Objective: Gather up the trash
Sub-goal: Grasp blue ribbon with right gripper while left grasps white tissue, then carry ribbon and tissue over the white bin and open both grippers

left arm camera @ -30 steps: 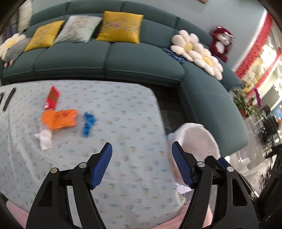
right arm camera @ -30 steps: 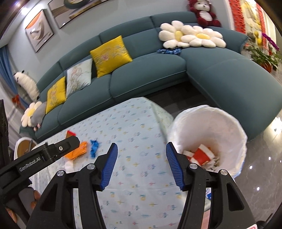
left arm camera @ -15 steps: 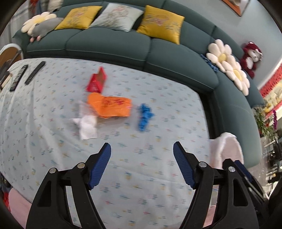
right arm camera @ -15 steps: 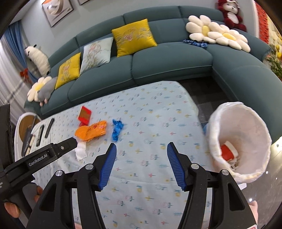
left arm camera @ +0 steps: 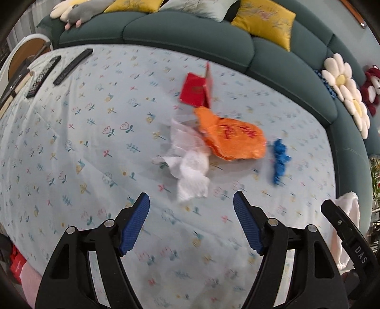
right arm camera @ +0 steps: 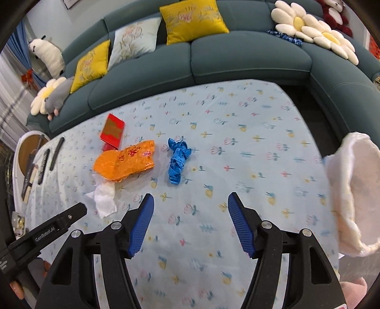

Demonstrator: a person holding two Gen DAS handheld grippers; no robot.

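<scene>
— On the table (right arm camera: 237, 118), what was seen?

— A pale blue cloth printed with small flowers was spread over it. Four pieces of trash were gathered toward the left: a red packet (right arm camera: 112, 129) farthest back, an orange wrapper (right arm camera: 125, 161) just in front of it and touching it, a crumpled white tissue (right arm camera: 103, 198) partly tucked under the wrapper's near edge, and a blue crumpled scrap (right arm camera: 177, 160) lying apart to the wrapper's right.

— And the bin?

— A white-lined trash bin (right arm camera: 353, 190) was seen off the table's right edge, well apart from the trash; its inside could not be made out.

— How were the grippers held?

— The left gripper (left arm camera: 191, 205) was held above the cloth with its jaws spread wide and nothing between them; the tissue (left arm camera: 190, 166) lay just beyond the blue pads (left arm camera: 136, 223). The right gripper (right arm camera: 191, 204) was likewise wide open and empty, with the blue scrap ahead of it and slightly left.

— What of the room?

— A dark teal sectional sofa (right arm camera: 237, 59) was curved behind the table. Yellow cushions (right arm camera: 192, 20) and a pale one were propped on it, with white flower-shaped pillows (right arm camera: 313, 31) at the right corner and a red plush toy (left arm camera: 371, 88) beside them. Two dark remotes (left arm camera: 58, 69) were laid at the table's far left — beyond them a small round side table (left arm camera: 21, 54) was partly visible.
</scene>
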